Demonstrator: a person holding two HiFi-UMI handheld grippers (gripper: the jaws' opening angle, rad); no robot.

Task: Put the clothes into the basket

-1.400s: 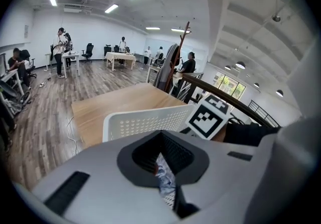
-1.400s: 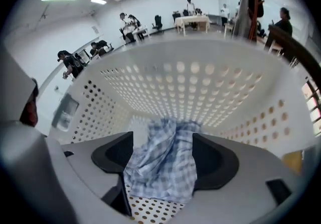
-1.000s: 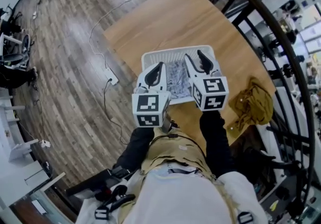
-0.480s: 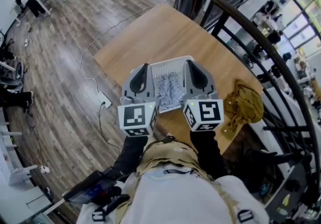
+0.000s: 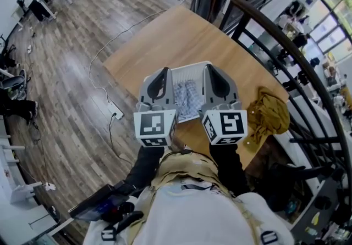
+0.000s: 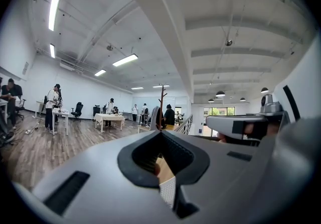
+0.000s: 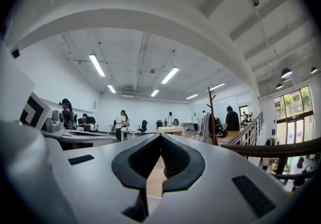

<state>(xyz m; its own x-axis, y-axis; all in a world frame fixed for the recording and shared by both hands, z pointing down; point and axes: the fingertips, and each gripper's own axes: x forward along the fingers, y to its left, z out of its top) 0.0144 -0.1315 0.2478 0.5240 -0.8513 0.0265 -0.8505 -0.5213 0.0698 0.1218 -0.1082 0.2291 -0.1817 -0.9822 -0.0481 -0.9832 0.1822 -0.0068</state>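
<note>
Jaws of left gripper and right gripper are closed, empty. Patterned cloth lies in basket, mustard cloth beside it.

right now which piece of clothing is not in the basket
The mustard-yellow garment, crumpled on the wooden table to the right of the white basket. The blue-and-white patterned cloth lies inside the basket.

Clothes in basket on table, another garment to its right
</note>
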